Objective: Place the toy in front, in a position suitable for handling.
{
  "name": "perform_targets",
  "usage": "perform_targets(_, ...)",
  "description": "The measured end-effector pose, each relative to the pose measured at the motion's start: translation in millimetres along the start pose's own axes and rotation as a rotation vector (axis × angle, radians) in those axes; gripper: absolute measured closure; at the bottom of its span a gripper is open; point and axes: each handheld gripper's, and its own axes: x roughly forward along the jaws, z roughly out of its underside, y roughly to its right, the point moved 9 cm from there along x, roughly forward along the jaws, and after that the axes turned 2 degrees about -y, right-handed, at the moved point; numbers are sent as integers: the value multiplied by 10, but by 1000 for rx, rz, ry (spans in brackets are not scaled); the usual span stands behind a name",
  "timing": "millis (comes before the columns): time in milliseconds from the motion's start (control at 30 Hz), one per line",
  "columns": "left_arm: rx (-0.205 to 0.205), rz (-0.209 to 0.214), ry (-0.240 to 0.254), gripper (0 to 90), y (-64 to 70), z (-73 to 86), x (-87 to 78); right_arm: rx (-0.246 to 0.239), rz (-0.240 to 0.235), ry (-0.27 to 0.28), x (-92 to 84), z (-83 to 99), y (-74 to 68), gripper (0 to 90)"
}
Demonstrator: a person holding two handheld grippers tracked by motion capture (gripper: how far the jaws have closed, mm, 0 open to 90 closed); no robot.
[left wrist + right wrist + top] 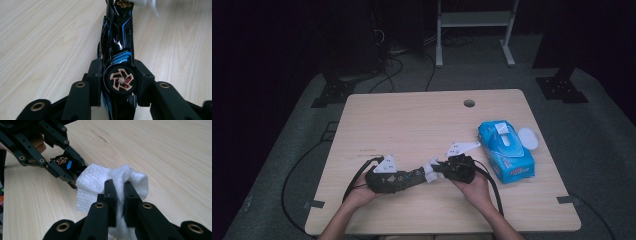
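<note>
Left gripper (120,82) jaws grasp a black-and-blue toy car (118,47) over the counter (412,120). Right gripper (120,195) jaws clench a white wipe (95,182) touching the car's front. Blue wipe pack (504,150) lies just beside the right hand (474,187).

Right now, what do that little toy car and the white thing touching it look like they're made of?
Toy car: probably glossy plastic, since its black body with blue stripes reflects light; its wheel has a tan spoked hub.
White wipe: seemingly soft nonwoven cloth or tissue, with a dimpled texture, crumpling where the right tongs pinch it.
</note>
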Motion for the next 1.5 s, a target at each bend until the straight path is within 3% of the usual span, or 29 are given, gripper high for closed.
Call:
perform_targets(67,-3,-4,-2,544,2,-32,-1,1,1,-7,20,13,1,831)
perform_targets(133,35,-15,-27,523,-16,-143,-1,29,-6,6,-6,45,57,831)
perform_targets(233,53,-18,-52,494,-26,-226,31,44,4,8,-66,63,108,831)
perform_targets(400,98,-7,-131,484,5,-388,236,62,15,18,-196,100,204,831)
perform_targets(500,98,6,-162,484,26,-403,311,61,19,10,-202,133,219,831)
perform_targets(533,109,16,-201,486,45,-403,380,69,19,2,-196,162,229,831)
perform_targets(867,116,-2,-347,455,3,-390,558,90,7,-19,-92,239,266,831)
perform_targets(967,119,5,-367,520,13,-384,587,91,4,-23,-76,249,258,831)
perform_targets(1000,142,-3,-387,558,15,-373,602,93,1,-27,-63,257,252,831)
perform_targets(1100,133,8,-388,571,20,-386,596,96,-5,-28,-51,266,244,831)
perform_targets(1133,154,-1,-385,572,19,-392,588,102,-14,-35,-38,278,242,830)
perform_targets(1233,164,-10,-363,573,20,-403,582,109,-21,-38,-30,287,241,830)
perform_targets(1267,149,-8,-321,573,31,-435,563,119,-38,-43,-18,297,238,831)
perform_targets(1433,154,-8,-265,573,71,-496,525,146,-70,-31,2,308,240,831)
perform_targets(1467,148,-11,-217,573,80,-535,491,156,-79,-9,-39,267,232,830)
perform_targets(1500,148,-11,-217,573,80,-535,491,156,-79,-9,-39,267,232,830)
